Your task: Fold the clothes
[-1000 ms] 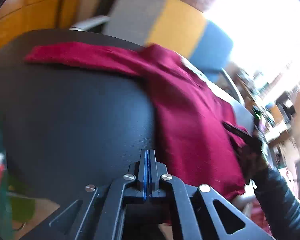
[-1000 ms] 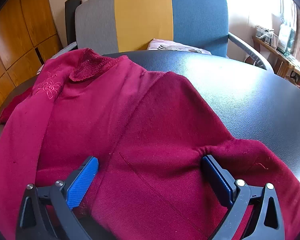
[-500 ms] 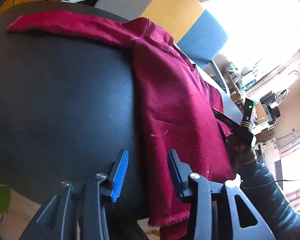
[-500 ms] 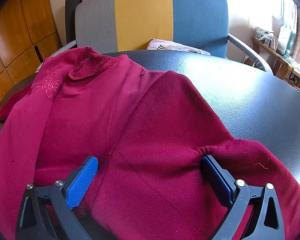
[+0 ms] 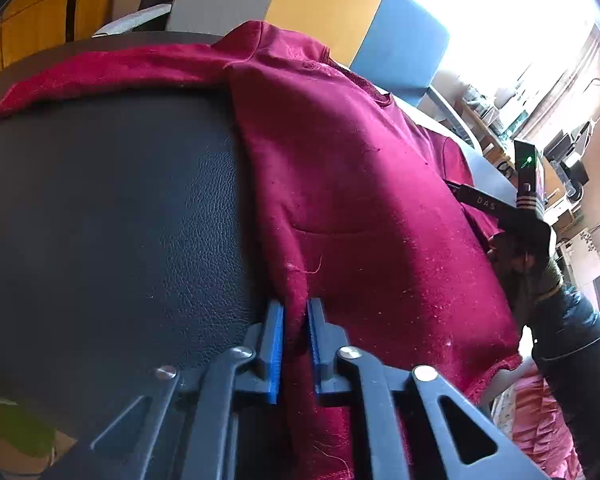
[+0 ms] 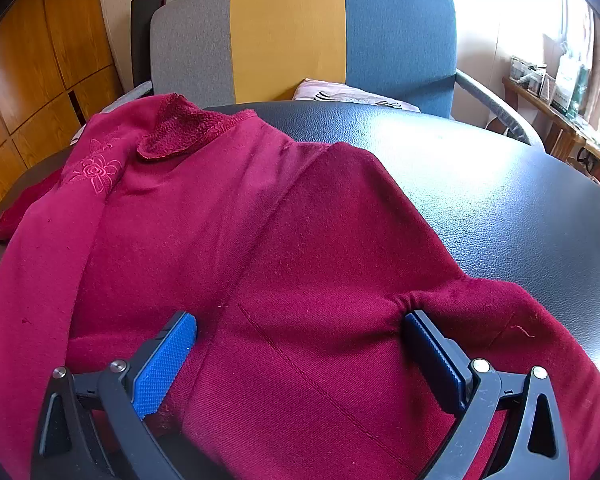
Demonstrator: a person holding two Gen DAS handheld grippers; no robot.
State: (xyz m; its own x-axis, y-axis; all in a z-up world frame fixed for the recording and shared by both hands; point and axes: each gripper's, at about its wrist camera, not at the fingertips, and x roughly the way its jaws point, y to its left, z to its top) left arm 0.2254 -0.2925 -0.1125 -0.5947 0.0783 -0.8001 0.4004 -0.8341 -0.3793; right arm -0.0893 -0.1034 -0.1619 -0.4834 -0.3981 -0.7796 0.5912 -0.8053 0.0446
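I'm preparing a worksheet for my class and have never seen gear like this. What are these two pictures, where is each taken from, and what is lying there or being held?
There is no robot here: a person holds a pair of hand tongs in each hand, and each carries a wide-angle camera looking along its two fingers. One picture comes from the left tongs, the other from the right tongs.

A dark red sweater lies spread on a black table, with a grey, yellow and blue chair behind it.

The left tongs are shut on the sweater's side edge near the hem. The right tongs stand wide open, resting on the cloth without pinching it. In the left picture you can also see the person's right hand holding the other tool.
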